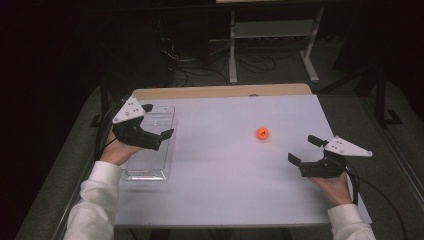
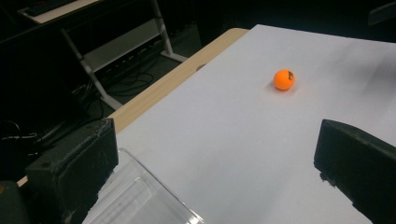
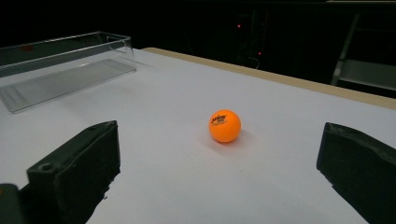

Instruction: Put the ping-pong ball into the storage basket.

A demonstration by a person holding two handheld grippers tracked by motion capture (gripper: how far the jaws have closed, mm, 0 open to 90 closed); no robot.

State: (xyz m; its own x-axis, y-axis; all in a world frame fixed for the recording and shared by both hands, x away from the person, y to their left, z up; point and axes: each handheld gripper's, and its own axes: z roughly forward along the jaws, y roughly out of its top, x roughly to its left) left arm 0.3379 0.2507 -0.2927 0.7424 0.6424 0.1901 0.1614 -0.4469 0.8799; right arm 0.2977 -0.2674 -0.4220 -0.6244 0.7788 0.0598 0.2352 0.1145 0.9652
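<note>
An orange ball rests on the white table top, right of centre. The right gripper view has the ball a short way ahead, between the lines of the jaws. My right gripper hovers open to the ball's lower right, nothing in it. A clear plastic tray lies at the table's left side. Above it my left gripper is held open and empty. From the left gripper view the ball lies far off and the tray's corner sits just below the jaws.
A bare wooden strip runs along the table's far edge. Beyond it are a white metal stand and tangled cables on a dark floor. The tray shows at the far left of the right gripper view.
</note>
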